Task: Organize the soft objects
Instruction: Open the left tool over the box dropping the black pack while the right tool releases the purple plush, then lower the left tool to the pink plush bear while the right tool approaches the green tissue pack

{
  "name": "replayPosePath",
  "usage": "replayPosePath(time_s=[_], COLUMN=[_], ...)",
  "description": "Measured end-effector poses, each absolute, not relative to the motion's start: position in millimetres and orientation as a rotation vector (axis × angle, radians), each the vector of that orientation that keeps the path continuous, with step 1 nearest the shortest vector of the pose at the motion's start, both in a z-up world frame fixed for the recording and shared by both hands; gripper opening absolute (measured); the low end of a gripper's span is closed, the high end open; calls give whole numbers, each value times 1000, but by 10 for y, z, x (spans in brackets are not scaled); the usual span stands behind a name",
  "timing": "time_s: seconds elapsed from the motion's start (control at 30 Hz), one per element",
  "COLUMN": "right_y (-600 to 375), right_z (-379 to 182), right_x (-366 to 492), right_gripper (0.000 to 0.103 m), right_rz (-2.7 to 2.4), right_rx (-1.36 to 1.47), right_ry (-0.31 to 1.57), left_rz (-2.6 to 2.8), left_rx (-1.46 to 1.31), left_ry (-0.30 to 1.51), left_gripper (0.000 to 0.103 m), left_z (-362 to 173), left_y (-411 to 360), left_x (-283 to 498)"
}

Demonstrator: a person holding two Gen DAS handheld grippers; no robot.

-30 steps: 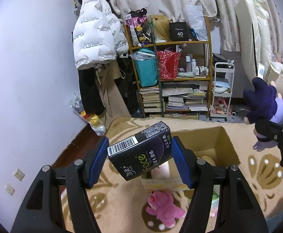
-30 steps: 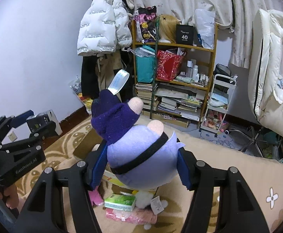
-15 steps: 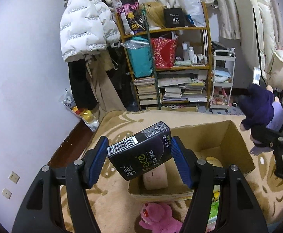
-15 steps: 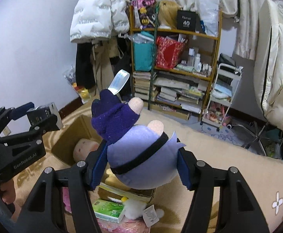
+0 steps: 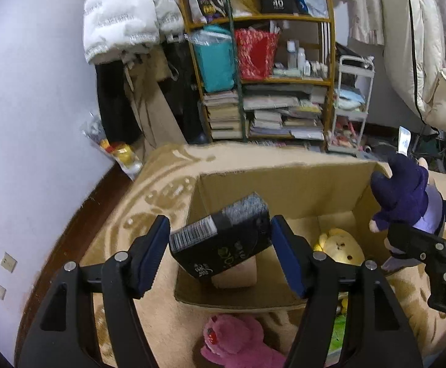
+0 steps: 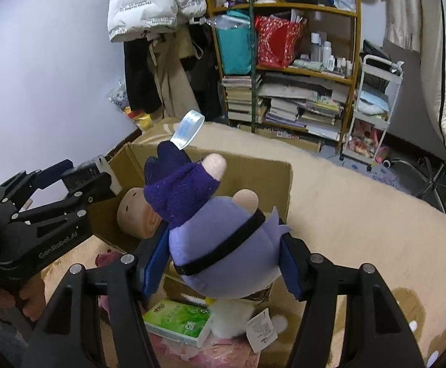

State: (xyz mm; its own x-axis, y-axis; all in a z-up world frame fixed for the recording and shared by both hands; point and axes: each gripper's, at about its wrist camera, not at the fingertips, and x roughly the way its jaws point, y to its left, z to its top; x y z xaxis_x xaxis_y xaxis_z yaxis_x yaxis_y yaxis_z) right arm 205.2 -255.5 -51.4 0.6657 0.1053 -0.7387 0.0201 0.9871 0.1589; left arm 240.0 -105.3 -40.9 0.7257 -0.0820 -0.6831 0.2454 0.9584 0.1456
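A: L gripper clamped a glossy black tissue pack, tilted over the cardboard box?
B: Yes, and lower over it than 1 s ago. R gripper squeezed a fuzzy purple plush.
A: R view only?
B: Green pack below; L showed pink plush.

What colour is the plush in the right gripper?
Lavender body with a black band and dark purple top; the plush shows best in the right wrist view.
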Motion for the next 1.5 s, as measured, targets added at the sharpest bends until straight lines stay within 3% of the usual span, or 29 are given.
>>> replayPosePath(time_s=[0.1,0.13,0.23,0.4,0.5,0.97,1.5], right_y=[-2549,-2552,-2563,-2592,-2589,-2292,-2092], right_z=[-531,-529,-526,-490,-442,-216,-422], right_x=[2064,2065,2041,1993,1902,1392,927], right_gripper=[68,72,90,96,103,103,103], right_rz=[50,51,45,40,44,72,81], right_rx=[154,154,163,191,226,148,155], right_ry=[855,853,837,849,838,842,844], left_rz=[-188,-185,-184,-202,-193,-152,-144], left_rx=[221,218,215,216,234,265,229], left_ry=[759,749,733,764,745,754,842], left_gripper=[78,83,88,101,102,102,102], left_z=[-425,-413,-372,-344,-287,-94,-356], left_y=[-1036,-1030,-1022,-989,-949,-689,-460], left_x=[2446,2437,2406,2356,2259,1778,1305])
